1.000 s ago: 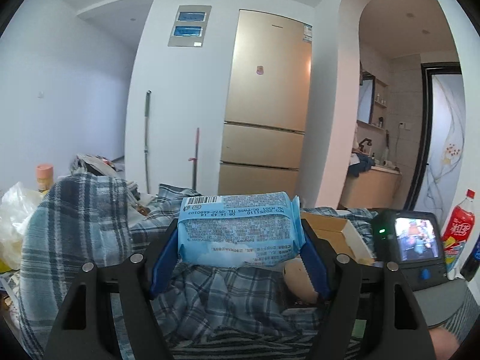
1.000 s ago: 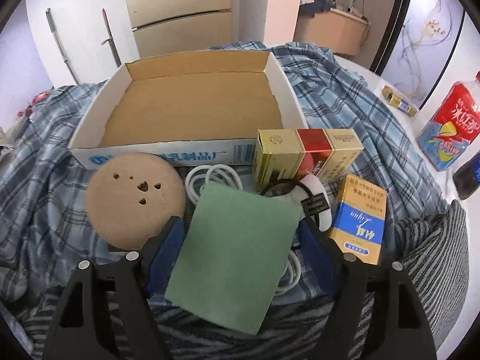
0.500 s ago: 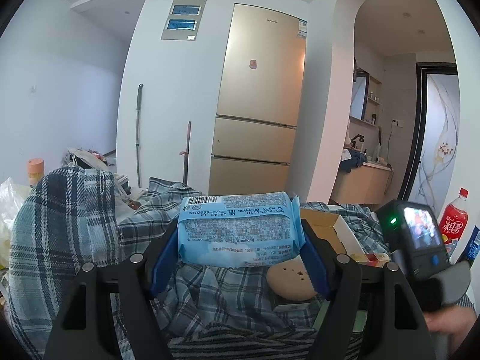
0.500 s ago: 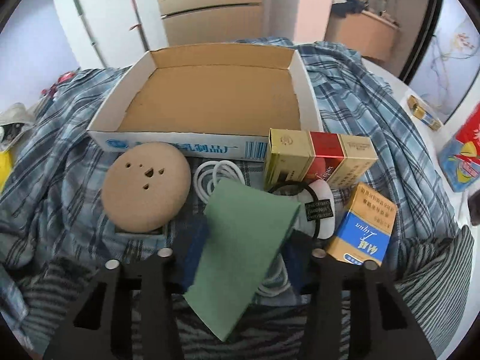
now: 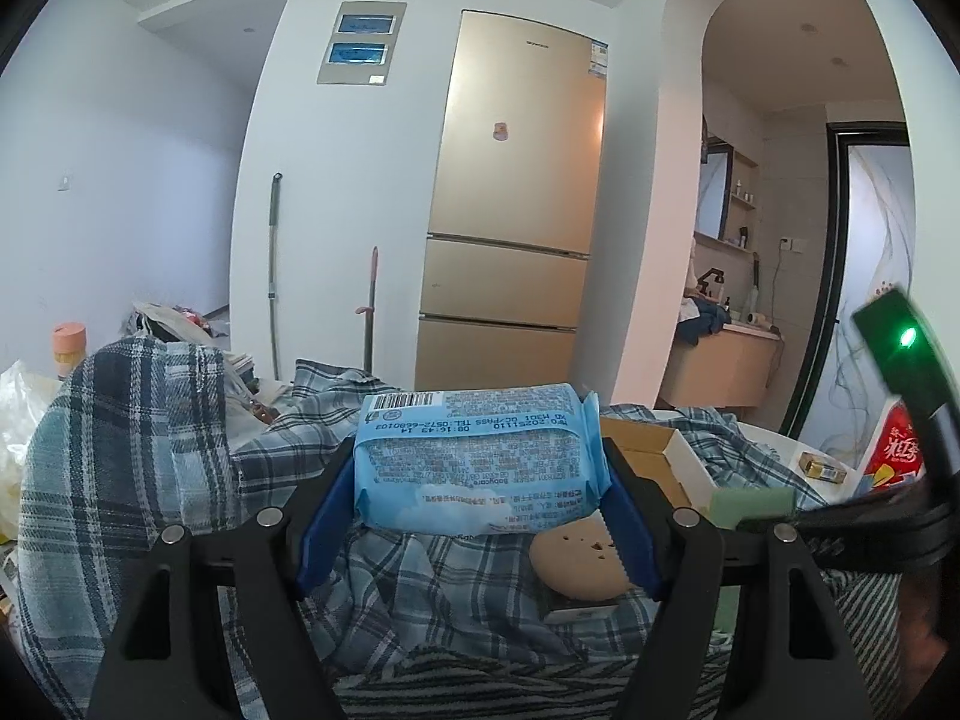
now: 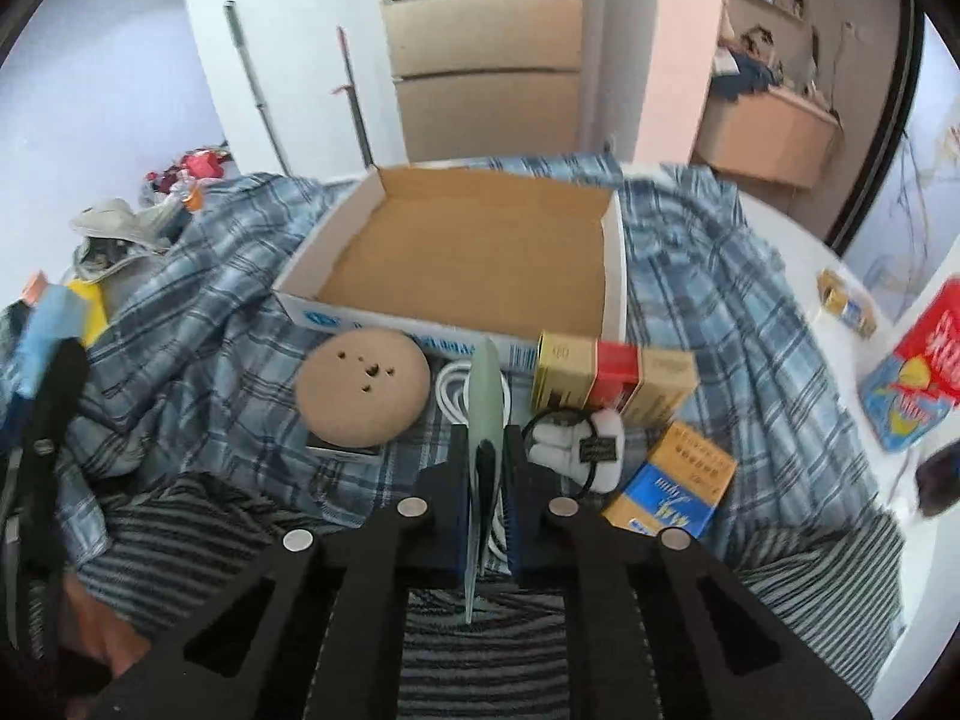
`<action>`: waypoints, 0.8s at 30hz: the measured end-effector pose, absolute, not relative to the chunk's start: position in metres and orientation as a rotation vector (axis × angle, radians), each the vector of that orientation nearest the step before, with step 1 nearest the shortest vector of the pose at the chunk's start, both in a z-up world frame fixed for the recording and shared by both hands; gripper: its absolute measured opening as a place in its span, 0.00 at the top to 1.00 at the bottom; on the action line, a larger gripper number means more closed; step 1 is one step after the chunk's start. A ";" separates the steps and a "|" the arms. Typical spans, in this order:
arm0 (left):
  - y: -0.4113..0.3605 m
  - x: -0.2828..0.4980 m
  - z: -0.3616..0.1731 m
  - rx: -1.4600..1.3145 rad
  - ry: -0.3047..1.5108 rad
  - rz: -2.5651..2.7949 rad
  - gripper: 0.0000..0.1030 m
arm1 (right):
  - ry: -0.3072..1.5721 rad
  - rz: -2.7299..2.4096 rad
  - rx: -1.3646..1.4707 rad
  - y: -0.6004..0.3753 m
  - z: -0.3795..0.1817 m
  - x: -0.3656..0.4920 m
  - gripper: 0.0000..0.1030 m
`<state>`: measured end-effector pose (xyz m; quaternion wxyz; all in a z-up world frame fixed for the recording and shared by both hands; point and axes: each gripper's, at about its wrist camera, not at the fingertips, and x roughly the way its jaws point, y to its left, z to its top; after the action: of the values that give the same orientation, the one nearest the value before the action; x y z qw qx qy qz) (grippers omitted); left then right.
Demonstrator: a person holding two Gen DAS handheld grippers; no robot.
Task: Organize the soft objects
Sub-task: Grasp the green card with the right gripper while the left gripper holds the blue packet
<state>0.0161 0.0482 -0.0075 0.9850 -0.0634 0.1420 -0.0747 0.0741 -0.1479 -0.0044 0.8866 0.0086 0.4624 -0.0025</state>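
left gripper (image 5: 480, 498) fingers pinch a blue wipes pack (image 5: 477, 465); right gripper (image 6: 486, 468) fingers pinch a green sponge (image 6: 485, 408) edge-on near the cardboard box (image 6: 612, 276).

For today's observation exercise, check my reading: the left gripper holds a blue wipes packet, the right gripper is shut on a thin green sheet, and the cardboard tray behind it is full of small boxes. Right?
One mistake. The cardboard tray holds nothing; the right wrist view shows its bare brown floor. The small boxes lie in front of it. The left gripper does hold the blue wipes packet, and the right gripper is shut on the thin green sheet.
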 end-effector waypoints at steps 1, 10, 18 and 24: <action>0.048 0.015 -0.007 -0.129 0.283 -0.156 0.26 | 0.951 0.007 -0.004 -0.148 0.001 0.072 0.91; 0.044 0.011 -0.006 -0.117 0.265 -0.203 0.26 | 0.889 -0.039 -0.198 -0.171 0.014 0.052 0.91; 0.039 0.011 -0.006 -0.097 0.264 -0.229 0.26 | 0.960 0.020 -0.115 -0.187 -0.032 0.063 0.91; 0.040 0.013 -0.008 -0.101 0.270 -0.253 0.26 | 0.967 0.069 -0.062 -0.195 -0.058 0.062 0.91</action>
<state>0.0132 0.0396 -0.0075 0.9817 -0.0500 0.1340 -0.1256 0.0620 -0.1948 -0.0575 0.8843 -0.0297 0.4648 0.0333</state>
